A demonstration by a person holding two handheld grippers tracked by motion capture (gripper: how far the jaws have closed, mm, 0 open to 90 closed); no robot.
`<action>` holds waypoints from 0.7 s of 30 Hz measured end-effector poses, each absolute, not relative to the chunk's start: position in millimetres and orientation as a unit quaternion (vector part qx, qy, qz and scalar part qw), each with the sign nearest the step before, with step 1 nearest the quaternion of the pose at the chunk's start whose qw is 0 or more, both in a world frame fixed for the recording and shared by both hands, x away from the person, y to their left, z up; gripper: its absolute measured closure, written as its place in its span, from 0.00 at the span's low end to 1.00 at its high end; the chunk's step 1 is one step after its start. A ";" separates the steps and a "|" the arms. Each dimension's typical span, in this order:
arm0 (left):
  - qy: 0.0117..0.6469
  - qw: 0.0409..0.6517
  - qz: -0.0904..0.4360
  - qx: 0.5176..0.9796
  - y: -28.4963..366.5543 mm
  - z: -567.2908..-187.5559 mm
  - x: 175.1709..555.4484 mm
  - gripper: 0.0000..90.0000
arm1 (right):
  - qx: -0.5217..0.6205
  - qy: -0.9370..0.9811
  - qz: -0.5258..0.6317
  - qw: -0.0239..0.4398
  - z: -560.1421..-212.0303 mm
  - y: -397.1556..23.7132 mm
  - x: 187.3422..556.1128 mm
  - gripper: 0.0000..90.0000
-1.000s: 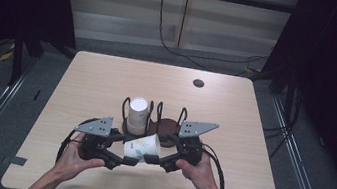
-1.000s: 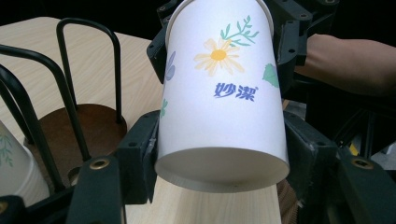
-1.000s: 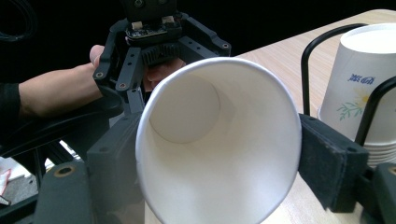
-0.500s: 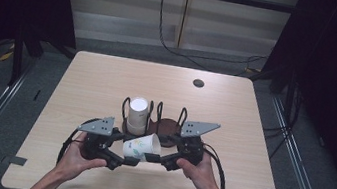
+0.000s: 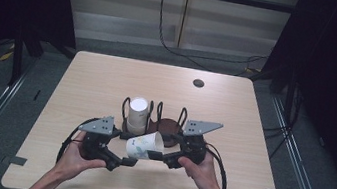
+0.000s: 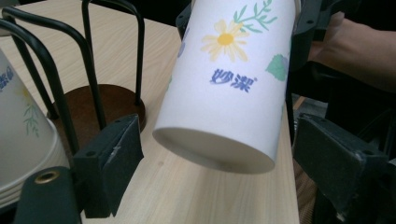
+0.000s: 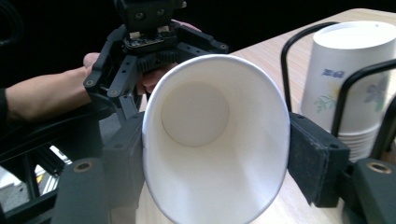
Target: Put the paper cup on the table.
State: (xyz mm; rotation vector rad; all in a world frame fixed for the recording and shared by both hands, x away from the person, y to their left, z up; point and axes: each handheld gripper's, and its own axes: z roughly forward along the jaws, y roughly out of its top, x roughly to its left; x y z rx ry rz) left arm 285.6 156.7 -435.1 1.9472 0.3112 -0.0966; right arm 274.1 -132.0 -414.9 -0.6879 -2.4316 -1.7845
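So closest to me there are two black plastic grippers, chunky and angular, each with a grey three-cornered plate on top. The right gripper [image 5: 166, 161] has its jaws squeezed onto the rim end of a paper cup [image 5: 144, 146], and they've just been closing in; from its own view the round mouth is pinched into an oval between the flat pads. The left gripper [image 5: 118, 162] has just been opening and its jaws now stand wide with the cup's base end between them, pads off the paper. The cup is one smooth white tapered thing with a printed daisy, green leaves and blue lettering, lying sideways above the table [image 5: 251, 137] between both hands. Just past it, at 12 o'clock, sits a rack [image 5: 167, 124] with a dark brown round wooden base and thin black wire loops, and one stack of matching cups [image 5: 137, 115] stands upside down in it. Far off at about 1 o'clock there's one small dark round disc [image 5: 198, 83] on the pale wood-grain top.
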 end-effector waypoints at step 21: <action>0.154 0.522 -0.035 0.838 168.1 -435.0 286.5 0.18 | -0.248 -0.799 -0.548 0.005 -412.2 -143.5 276.0 0.32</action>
